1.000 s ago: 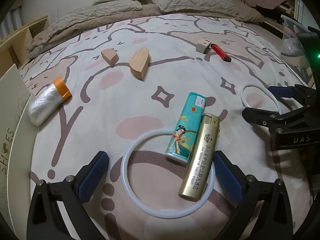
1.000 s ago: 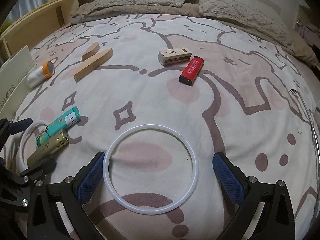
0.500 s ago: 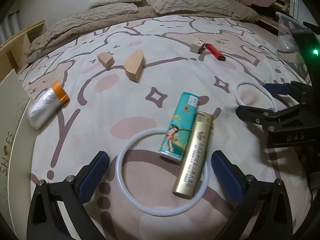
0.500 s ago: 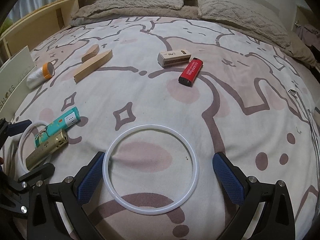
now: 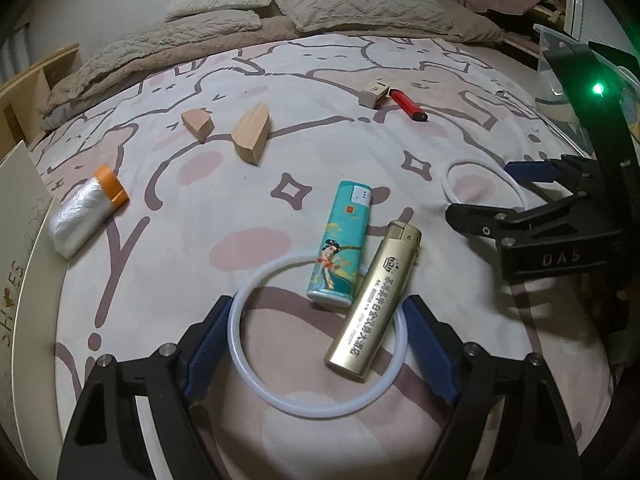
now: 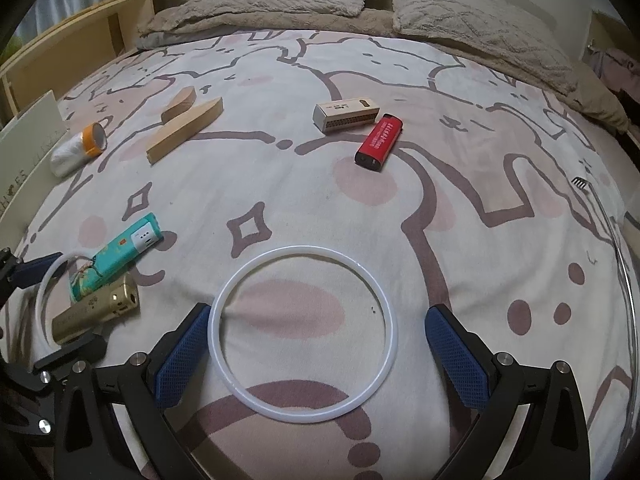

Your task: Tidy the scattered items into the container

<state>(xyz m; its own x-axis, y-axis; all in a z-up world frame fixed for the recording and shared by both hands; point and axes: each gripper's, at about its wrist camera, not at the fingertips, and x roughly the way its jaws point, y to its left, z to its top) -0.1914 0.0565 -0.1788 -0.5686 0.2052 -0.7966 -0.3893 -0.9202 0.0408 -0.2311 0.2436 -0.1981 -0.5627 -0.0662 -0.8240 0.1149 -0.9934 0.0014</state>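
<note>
Scattered items lie on a patterned bed cover. My left gripper point(image 5: 318, 340) is open around a white ring point(image 5: 256, 372), with a gold lighter point(image 5: 374, 304) and a teal lighter point(image 5: 342, 244) lying across that ring. My right gripper point(image 6: 320, 352) is open around a second white ring point(image 6: 303, 334). A red lighter point(image 6: 379, 142), a small beige box point(image 6: 346, 115), two wooden blocks point(image 6: 186, 128) and an orange-capped plastic roll point(image 6: 78, 148) lie farther off. A clear plastic container point(image 5: 560, 68) stands at the right edge of the left wrist view.
Pillows and a beige blanket point(image 6: 360, 4) lie at the head of the bed. A wooden shelf point(image 6: 80, 52) and a white board point(image 5: 16, 240) stand on the left. A thin metal rod point(image 6: 600, 208) lies near the bed's right edge.
My left gripper has moved forward and narrowed, so its pads now sit close to both sides of the ring. The right gripper has hardly moved.
</note>
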